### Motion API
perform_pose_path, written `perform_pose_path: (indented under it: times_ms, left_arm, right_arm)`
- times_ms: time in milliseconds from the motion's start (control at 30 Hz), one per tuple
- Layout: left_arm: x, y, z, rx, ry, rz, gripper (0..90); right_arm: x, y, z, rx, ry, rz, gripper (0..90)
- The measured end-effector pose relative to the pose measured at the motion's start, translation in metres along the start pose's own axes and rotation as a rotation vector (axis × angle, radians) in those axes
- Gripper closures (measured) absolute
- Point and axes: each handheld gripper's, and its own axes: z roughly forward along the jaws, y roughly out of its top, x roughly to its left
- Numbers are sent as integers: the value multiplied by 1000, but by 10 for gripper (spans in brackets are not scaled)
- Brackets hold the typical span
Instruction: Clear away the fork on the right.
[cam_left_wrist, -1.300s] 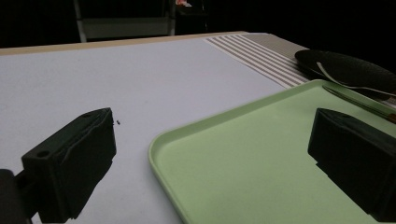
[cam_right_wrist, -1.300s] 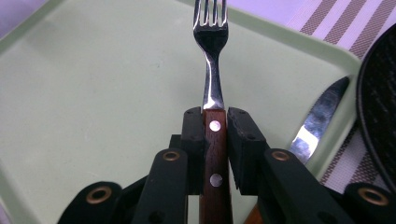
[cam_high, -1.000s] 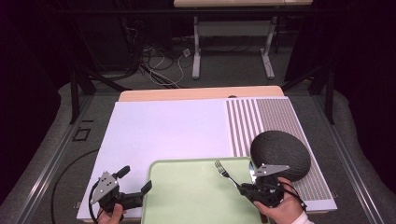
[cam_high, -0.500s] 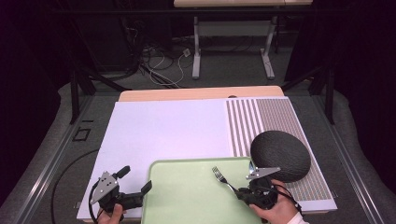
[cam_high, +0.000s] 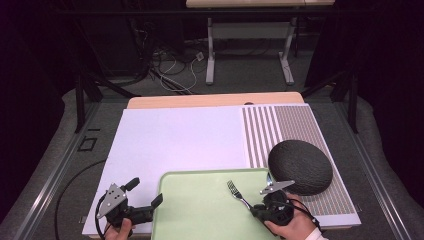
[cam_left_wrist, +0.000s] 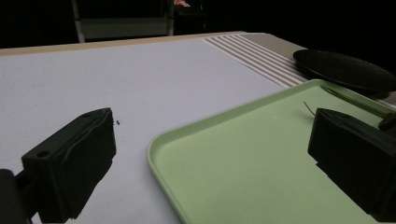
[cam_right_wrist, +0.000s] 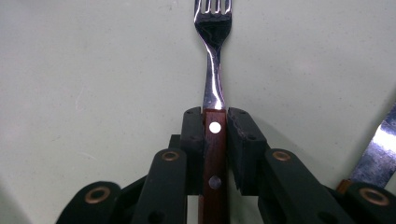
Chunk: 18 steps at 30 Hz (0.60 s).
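The fork (cam_right_wrist: 214, 70) sits clamped by its wooden handle in the right tongs (cam_high: 262, 209), tines pointing far-left over the green tray (cam_high: 200, 210). Since a second ago it has dropped lower and flatter toward the tray, probably about to be laid down. A second utensil (cam_right_wrist: 380, 149), maybe a knife, lies just right. The left tongs (cam_high: 145, 200) gape empty across the tray's near-left corner, on the counter (cam_high: 175, 135).

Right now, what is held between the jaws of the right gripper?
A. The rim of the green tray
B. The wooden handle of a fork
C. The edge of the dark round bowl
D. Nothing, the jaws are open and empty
B: in the right gripper view, the right gripper has its jaws pressed on both sides of the fork at its riveted wooden handle, above the green tray.
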Motion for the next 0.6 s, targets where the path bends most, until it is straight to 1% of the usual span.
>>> perform_pose_path:
  times_ms: [33,67,167,200,233,267,300,333,367,400,433,467,500,567,600]
  left_arm:
    - [0,0,0,0,0,0,10]
    - [0,0,0,0,0,0,10]
    - [0,0,0,1,-1,1,10]
    - [0,0,0,1,-1,1,10]
    - [0,0,0,1,-1,1,10]
    - [0,0,0,1,-1,1,10]
    - [0,0,0,1,-1,1,10]
    - [0,0,0,1,-1,1,10]
    - [0,0,0,1,-1,2,10]
    - [0,0,0,1,-1,2,10]
    - [0,0,0,1,-1,2,11]
    - [0,0,0,2,-1,2,10]
    - [0,0,0,2,-1,3,11]
    - [0,0,0,3,-1,3,10]
    - [0,0,0,2,-1,3,11]
  right_arm:
    - [-1,0,1,-6,3,-8,756]
    - [-2,0,0,2,10,-22,739]
    - [-2,1,0,-7,27,-35,704]
    - [-1,0,1,-21,34,-25,700]
    - [-1,0,1,-31,37,-25,697]
    - [-1,0,0,-21,38,-33,695]
    - [-1,0,1,-59,37,-44,695]
    - [0,1,-1,-40,33,-52,697]
    - [0,1,-1,-52,32,-57,704]
    - [1,1,-1,-68,29,-50,714]
    - [-1,1,-1,-79,26,-78,729]
    - [0,1,-1,-106,23,-79,742]
    - [0,1,-2,-113,27,-98,757]
    - [2,1,-3,-129,27,-103,798]
    - [3,2,-4,-135,38,-119,821]
